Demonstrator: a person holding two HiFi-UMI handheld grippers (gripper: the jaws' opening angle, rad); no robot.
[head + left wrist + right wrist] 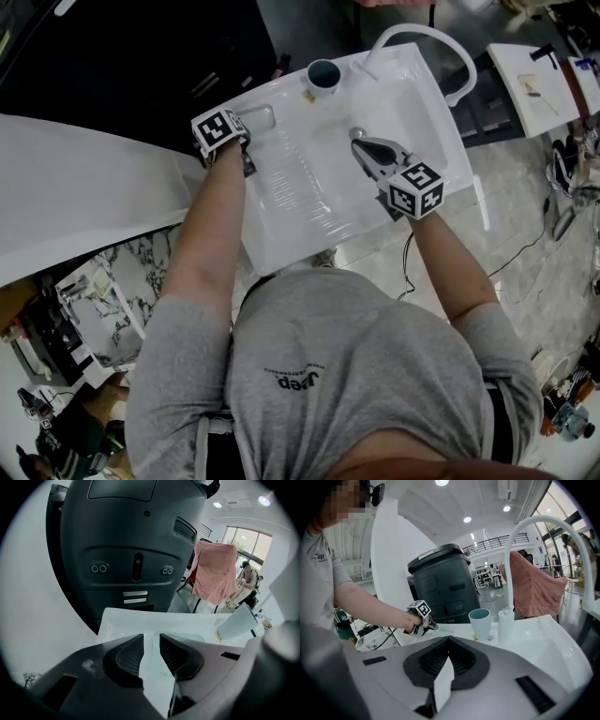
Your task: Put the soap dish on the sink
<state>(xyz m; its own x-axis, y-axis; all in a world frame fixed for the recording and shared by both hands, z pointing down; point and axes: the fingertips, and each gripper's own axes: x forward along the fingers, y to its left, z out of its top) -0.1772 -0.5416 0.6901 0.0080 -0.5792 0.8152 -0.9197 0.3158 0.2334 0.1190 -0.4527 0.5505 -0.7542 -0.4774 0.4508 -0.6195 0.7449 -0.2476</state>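
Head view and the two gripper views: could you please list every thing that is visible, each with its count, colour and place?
sink: one, white, in front of the person.
faucet: one, white, arched, at the sink's back edge.
cup: one, teal, on the back ledge beside the faucet.
soap dish: one, clear, on the sink's left ledge, rim between the left jaws.
drain plug: one, silver, in the basin.
bin: one, dark grey, behind the sink.
cloth: one, pink, hanging beyond the sink.
left gripper: one, grey, jaws closed on the soap dish.
right gripper: one, grey, over the basin, jaws together, empty.
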